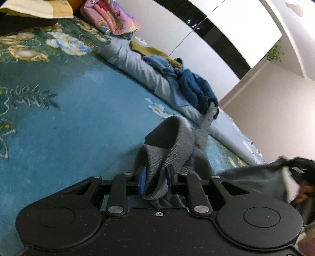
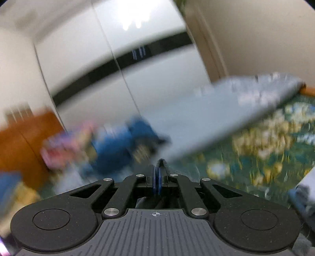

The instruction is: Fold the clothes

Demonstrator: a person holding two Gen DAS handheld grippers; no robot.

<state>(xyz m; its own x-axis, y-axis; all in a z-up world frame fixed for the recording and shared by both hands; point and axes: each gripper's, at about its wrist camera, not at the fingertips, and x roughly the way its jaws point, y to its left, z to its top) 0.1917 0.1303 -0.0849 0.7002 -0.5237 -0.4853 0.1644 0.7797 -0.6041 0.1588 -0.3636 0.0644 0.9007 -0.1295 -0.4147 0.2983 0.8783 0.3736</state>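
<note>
The grey garment [image 1: 173, 149] was a knit thing with a ribbed band, bunched up and lifted off the teal floral bedspread, its band looping up toward 12 o'clock in the left wrist view and the rest trailing off toward 3 o'clock. More clothes sat in a loose pile [image 1: 183, 78] up around 1 o'clock: a dark blue piece, a lighter blue one and an olive one, all crumpled, unfolded.

A teal floral bedspread [image 1: 59, 122] covers the bed. Along its far edge lies a rolled grey quilt [image 1: 137, 65], blue clothes [image 1: 195, 86] heaped on it, a pink bundle [image 1: 110, 17] beyond.
</note>
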